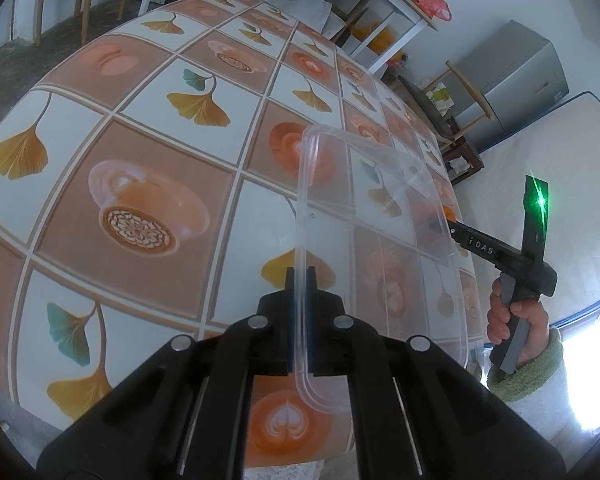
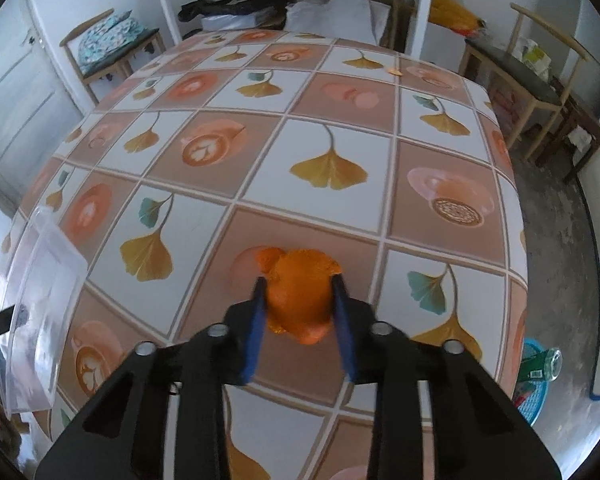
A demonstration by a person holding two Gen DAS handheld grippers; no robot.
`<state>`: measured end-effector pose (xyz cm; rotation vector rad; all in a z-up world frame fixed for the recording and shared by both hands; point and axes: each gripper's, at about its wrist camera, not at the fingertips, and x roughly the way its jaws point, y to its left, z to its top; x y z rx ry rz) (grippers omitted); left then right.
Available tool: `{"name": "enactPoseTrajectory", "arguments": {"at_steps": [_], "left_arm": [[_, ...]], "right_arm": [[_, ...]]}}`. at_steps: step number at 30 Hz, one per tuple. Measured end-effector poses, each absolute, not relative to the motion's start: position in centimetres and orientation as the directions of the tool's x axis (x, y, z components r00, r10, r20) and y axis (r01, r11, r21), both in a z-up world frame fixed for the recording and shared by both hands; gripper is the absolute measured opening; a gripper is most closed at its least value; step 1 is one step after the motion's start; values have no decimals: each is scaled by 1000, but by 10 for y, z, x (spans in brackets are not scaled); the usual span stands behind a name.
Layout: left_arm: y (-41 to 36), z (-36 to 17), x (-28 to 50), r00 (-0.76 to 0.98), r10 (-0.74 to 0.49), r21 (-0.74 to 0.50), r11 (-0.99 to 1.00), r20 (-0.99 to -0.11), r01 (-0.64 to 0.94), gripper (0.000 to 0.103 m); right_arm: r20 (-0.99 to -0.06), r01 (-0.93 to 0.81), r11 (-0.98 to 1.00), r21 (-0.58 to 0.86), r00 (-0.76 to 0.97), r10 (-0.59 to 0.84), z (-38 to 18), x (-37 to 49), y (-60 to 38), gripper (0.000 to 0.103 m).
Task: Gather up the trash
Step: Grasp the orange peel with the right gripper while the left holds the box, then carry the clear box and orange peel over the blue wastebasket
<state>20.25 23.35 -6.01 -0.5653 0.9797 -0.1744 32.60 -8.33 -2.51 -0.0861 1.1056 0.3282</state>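
left gripper (image 1: 300, 276): clamped on rim of clear plastic container (image 1: 380, 216) | right gripper (image 2: 300, 292): pads pressing orange peel (image 2: 296, 292) | on patterned tablecloth (image 2: 332, 168)

We see soft, even daylight, blown-out white glare at the left wrist view's lower right edge, a green lens flare there, strong fisheye bending with dark corners, motion-blurred blue finger pads (image 2: 256, 334).

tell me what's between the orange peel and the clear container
Only bare patterned tablecloth between the orange peel and the clear container, in the right wrist view.
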Motion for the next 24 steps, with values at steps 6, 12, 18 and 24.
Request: {"name": "enactPoseTrajectory", "arguments": {"at_steps": [6,12,18,24], "left_arm": [[230,-57,201,565,-392,-529,844,-726,-95,2],[228,-50,199,578,-404,-541,837,-709,-78,2],[218,-31,197,598,-404,-534,844,-692,-47,2],[189,-8,199,602,-427,-522,853,-674,21,2]], "right_arm": [[-877,-255,948,189,391,280,-24,325,-100,17],[-852,-219,942,256,409,327,-15,316,-118,16],[-806,-198,931,307,466,365,13,294,-143,16],[-749,-156,928,338,553,365,49,256,-189,16]]}}
